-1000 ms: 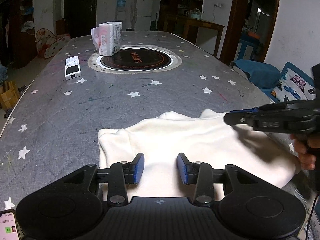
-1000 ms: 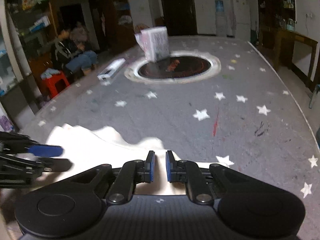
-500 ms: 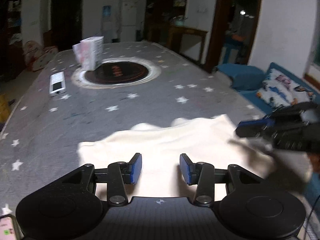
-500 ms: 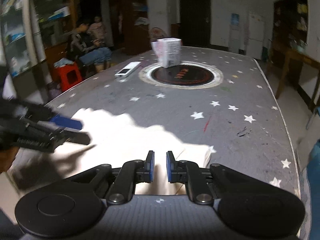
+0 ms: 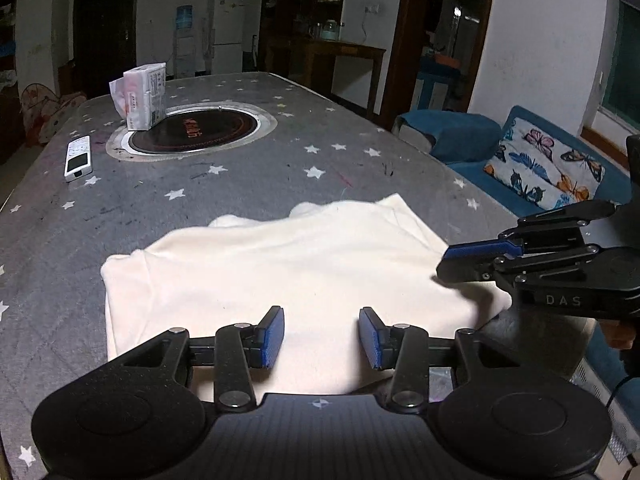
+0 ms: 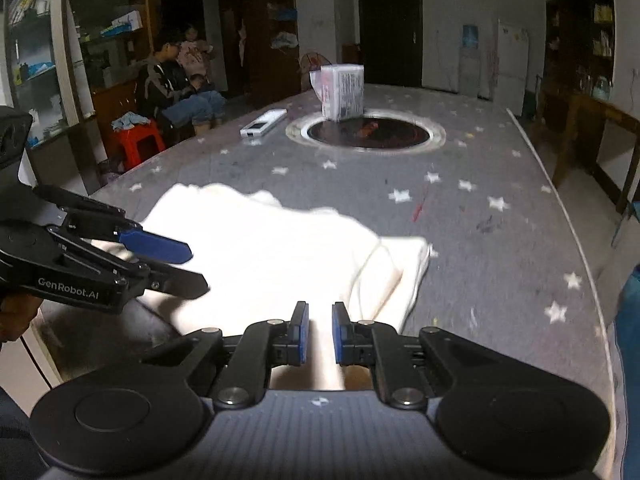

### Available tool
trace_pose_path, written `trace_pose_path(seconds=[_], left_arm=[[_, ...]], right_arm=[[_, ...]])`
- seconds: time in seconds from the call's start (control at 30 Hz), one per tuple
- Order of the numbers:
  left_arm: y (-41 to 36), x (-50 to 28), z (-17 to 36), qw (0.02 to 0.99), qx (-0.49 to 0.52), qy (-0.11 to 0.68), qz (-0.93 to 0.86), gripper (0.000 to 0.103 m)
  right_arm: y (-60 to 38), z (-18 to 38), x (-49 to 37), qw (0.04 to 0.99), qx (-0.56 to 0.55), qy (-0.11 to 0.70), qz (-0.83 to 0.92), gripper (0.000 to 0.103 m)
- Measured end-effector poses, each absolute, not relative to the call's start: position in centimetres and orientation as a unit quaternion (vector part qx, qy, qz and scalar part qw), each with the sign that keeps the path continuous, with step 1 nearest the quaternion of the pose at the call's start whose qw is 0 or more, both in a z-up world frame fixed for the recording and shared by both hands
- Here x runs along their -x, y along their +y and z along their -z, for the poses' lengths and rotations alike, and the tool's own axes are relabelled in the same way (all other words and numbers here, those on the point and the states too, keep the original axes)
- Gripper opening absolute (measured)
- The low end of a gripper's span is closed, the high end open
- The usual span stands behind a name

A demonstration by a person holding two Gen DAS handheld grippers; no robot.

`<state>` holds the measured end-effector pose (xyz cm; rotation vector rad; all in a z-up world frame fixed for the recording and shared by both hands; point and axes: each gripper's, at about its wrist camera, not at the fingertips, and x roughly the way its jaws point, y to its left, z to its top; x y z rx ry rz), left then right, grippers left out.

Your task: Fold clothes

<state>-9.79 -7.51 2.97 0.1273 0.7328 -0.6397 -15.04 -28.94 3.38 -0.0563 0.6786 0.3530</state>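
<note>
We have just brought both grippers to the near edge of the garment (image 5: 280, 264), left gripper (image 5: 321, 336) half open and empty, right gripper (image 6: 320, 332) nearly closed, holding nothing we can see, so next fold can start

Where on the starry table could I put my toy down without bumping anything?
Free: the grey cloth between the cream garment and the round cooktop, and the right side past the cooktop. Crowded: near the tissue pack and remote, and the near edge, covered by the garment.
</note>
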Motion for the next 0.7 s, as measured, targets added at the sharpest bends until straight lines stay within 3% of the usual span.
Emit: trace_pose_path(seconds=[0.27, 0.7], left_arm=[[-7.5, 9.1, -2.7, 0.877, -0.054, 0.374, 0.298, 0.047], [-5.6, 9.9, -3.7, 0.89, -0.047, 0.365, 0.27, 0.053]], right_arm=[[-29.0, -1.4, 12.8, 0.927, 0.004, 0.34, -0.159, 0.011], [-26.8, -3.5, 15.4, 0.929, 0.034, 0.312, -0.198, 0.012]])
